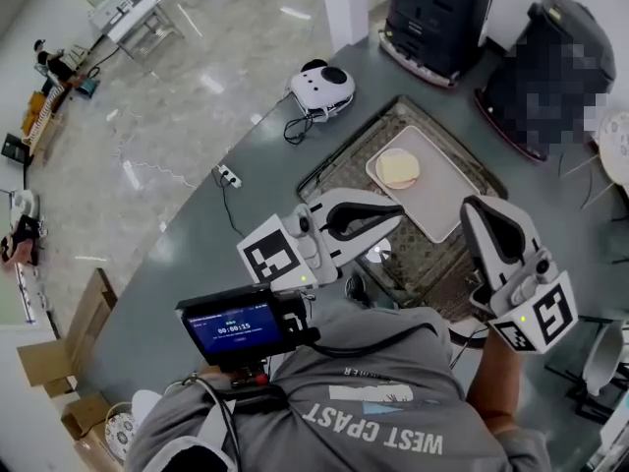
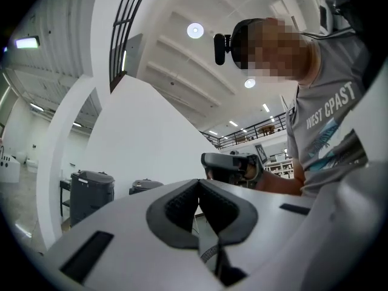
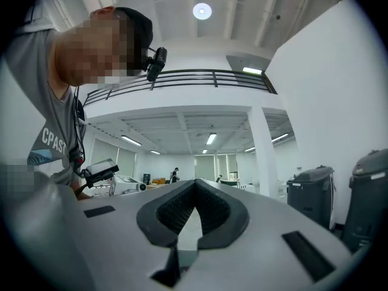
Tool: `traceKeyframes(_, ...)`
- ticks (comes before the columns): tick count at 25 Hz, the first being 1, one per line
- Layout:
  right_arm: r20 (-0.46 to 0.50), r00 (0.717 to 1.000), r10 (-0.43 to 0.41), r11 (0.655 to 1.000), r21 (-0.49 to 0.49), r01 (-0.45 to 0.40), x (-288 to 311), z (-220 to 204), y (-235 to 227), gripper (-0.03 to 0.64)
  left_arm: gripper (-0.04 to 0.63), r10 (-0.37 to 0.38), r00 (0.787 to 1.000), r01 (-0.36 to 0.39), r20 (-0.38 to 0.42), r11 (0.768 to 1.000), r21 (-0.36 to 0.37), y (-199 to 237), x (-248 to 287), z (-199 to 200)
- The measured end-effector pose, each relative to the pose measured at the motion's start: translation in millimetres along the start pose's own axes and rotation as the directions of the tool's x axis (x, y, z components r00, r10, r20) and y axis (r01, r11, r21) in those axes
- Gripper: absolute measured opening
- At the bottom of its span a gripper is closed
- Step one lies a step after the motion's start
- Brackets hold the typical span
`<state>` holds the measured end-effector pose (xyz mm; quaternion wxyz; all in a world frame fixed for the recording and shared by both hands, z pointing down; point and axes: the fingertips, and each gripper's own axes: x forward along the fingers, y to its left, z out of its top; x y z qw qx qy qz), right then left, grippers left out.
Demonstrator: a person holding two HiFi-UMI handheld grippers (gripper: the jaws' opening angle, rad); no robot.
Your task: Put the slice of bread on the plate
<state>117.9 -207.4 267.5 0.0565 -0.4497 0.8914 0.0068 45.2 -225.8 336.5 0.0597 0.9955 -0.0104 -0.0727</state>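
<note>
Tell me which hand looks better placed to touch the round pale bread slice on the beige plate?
Left, probably: the left gripper appears closer to the round pale bread slice on the beige rectangular plate than the right gripper. Both grippers are shut and empty.

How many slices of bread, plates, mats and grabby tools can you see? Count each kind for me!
Slice of bread: 1
Plate: 1
Mat: 1
Tools: 2, the left tool and the right tool
Total: 5
</note>
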Motion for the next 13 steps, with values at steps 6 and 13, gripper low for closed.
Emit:
traceKeyframes(6, 0.024, 1.0, -0.005, 0.997, -0.073, 0.007, -22.2, 32.0, 10.9, 0.004, 0.008, -0.03, 0.992, 0.017, 0.121, 0.994, 0.105, -16.3, 17.4, 37.5)
traceKeyframes(13, -0.003, 0.999, 0.035, 0.996, -0.086, -0.036, -43.2, 53.5, 20.0, 0.005, 0.008, 0.02, 0.999, -0.023, 0.027, 0.992, 0.128, -29.8, 34.0, 48.2)
